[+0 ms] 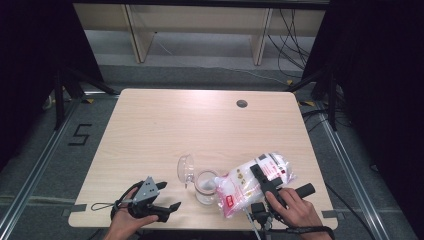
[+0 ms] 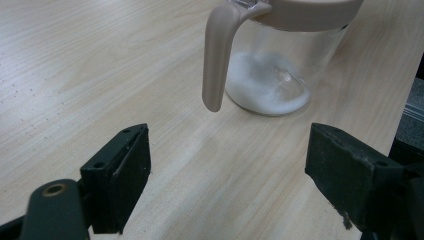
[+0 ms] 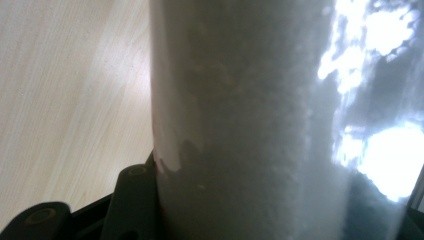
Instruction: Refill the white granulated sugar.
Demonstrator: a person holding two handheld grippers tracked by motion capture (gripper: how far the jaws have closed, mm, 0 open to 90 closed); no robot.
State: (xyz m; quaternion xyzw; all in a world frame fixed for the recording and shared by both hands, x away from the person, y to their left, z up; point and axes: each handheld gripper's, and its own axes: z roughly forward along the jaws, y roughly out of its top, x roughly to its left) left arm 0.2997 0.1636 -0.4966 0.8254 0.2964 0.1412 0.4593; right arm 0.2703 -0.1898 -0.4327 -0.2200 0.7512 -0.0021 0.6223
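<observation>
1. Glass jar (image 1: pixel 205 186) sits near the front edge of the table (image 1: pixel 165 125), and it's the landmark for everything else. Its hinged lid (image 1: pixel 186 167) is flipped open on the far-left side, and there's already a low layer of white powder (image 2: pixel 265 85) at the bottom.
2. Right gripper (image 1: pixel 264 181) has its jaws clamped around a clear plastic bag (image 1: pixel 255 181) of the same white stuff. The bag is tilted with its lower end right at the jar's mouth, so this looks like the pouring step, mid-way.
3. Left gripper (image 1: pixel 167 196) is parked to the left of the jar, jaws wide open with nothing between them, only bare wood. In the left gripper view the jar's beige clasp (image 2: pixel 216 55) hangs down just ahead of it.
4. Next move, probably: keep the bag's opening over the jar mouth and tip it a bit more, gently, since the jar is far from full. The left gripper could steady the jar if it starts to slide.
5. What's in the way: the open lid stands right beside the mouth, so the bag could bump it. Otherwise only a dark cable hole (image 1: pixel 242 103) well behind the jar.
</observation>
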